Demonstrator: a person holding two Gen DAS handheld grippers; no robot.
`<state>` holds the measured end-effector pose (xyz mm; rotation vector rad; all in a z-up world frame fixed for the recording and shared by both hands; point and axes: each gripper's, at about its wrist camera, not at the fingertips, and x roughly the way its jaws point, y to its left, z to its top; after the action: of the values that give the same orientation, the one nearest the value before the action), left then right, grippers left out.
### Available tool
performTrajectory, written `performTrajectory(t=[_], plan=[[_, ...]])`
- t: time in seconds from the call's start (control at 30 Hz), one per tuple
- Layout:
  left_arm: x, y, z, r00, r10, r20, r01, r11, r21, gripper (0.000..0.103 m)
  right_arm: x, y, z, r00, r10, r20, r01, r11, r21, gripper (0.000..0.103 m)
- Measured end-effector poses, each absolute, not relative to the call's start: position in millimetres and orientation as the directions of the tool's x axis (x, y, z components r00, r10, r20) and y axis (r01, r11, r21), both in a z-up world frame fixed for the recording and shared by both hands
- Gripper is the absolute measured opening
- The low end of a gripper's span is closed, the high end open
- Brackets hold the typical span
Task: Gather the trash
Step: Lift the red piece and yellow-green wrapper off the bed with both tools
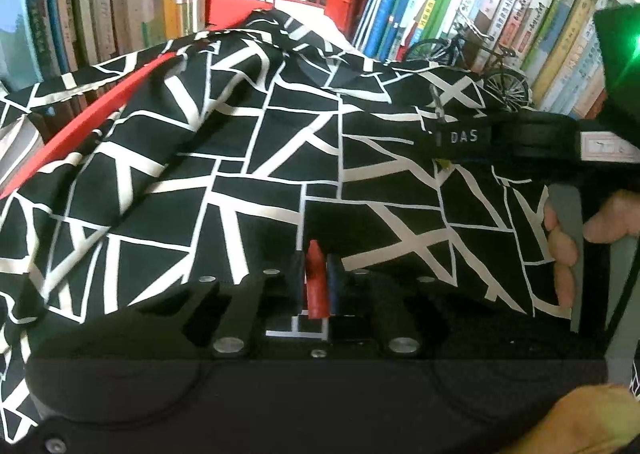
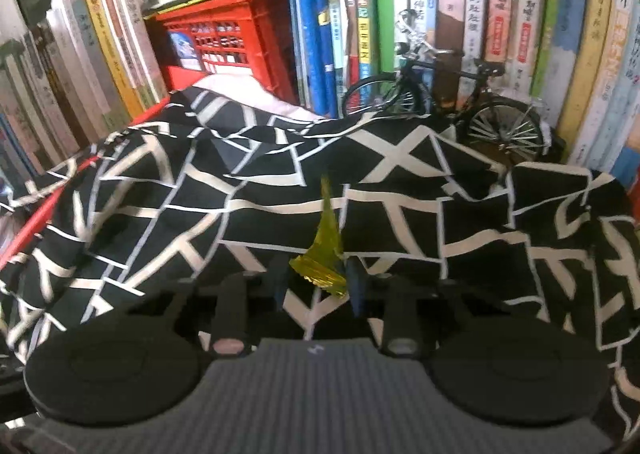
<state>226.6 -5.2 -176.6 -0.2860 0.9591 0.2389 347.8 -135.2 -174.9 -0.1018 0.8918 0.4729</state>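
The left claw [image 1: 318, 282] is pinching a red scrap [image 1: 317, 279] between its two fingers, the jaws nearly together with the scrap standing upright in the narrow gap. Below and beyond it a black cloth [image 1: 240, 158] with white lines is lying rumpled, covering whatever is bearing it. A red strip [image 1: 84, 126] is slanting across the cloth's left part.

In the left wrist view the right claw is reaching in from the right edge, a person's hand [image 1: 568, 242] wrapping around its grey handle, and a green light is glowing on its body.

The right claw [image 2: 320, 278] is gripping a yellow wrapper [image 2: 322, 258], crinkled and shiny, its pointed end sticking up above the fingers; the jaws are standing narrow, pressing on the wrapper from both sides. The same cloth [image 2: 200, 194] is spreading under it.

Behind the cloth a row of books [image 2: 500, 14] is standing upright along the back. A red crate [image 2: 236, 42] is sitting among them, with more books stacked flat on top. A small model bicycle [image 2: 444, 106] is standing just in front of the books to the right, its rear wheel touching the cloth's edge.
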Motion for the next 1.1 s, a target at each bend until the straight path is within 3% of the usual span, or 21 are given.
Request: performTrajectory(t=[0.13,0.3,0.37,0.43,0.47,0.57,0.7,0.77,0.83,0.87,1.1], plan=[[223,-2,-172,0.553,0.086,-0.829,-0.338,0.932,-0.129,0.01,340,-139,-168,0.54,0.356,-0.763,-0.44,0.892,0.104,0.009],[217,-3,-164,0.556,0.088,-0.827,-0.332,0.935,-0.124,0.01,328,-149,-162,0.537,0.356,-0.765,-0.43,0.896,0.115,0.009],[215,-4,-161,0.558,0.092,-0.825,-0.33,0.936,-0.119,0.01,324,-150,-159,0.558,0.341,-0.756,-0.424,0.901,0.093,0.023],[213,-3,-158,0.561,0.096,-0.822,-0.334,0.935,-0.119,0.01,324,-150,-157,0.59,0.326,-0.739,-0.411,0.909,0.072,0.06],[212,-2,-157,0.564,0.099,-0.82,-0.337,0.934,-0.119,0.01,328,-149,-157,0.598,0.326,-0.732,-0.402,0.912,0.078,0.067],[211,1,-155,0.569,0.112,-0.815,-0.347,0.931,-0.115,0.01,343,-143,-159,0.614,0.32,-0.721,-0.378,0.922,0.087,0.075],[212,6,-153,0.57,0.127,-0.811,-0.359,0.927,-0.107,0.01,362,-125,-172,0.603,0.323,-0.73,-0.399,0.914,0.074,0.076],[213,9,-153,0.57,0.136,-0.81,-0.365,0.925,-0.102,0.01,370,-120,-182,0.568,0.332,-0.753,-0.41,0.907,0.091,0.072],[213,11,-152,0.573,0.142,-0.807,-0.372,0.923,-0.101,0.01,372,-117,-188,0.557,0.323,-0.766,-0.414,0.907,0.081,0.04],[213,12,-152,0.574,0.144,-0.806,-0.376,0.921,-0.103,0.01,369,-116,-187,0.564,0.314,-0.764,-0.423,0.904,0.06,0.034],[215,9,-153,0.576,0.139,-0.806,-0.375,0.921,-0.108,0.01,349,-131,-182,0.549,0.35,-0.759,-0.43,0.897,0.102,0.033]])
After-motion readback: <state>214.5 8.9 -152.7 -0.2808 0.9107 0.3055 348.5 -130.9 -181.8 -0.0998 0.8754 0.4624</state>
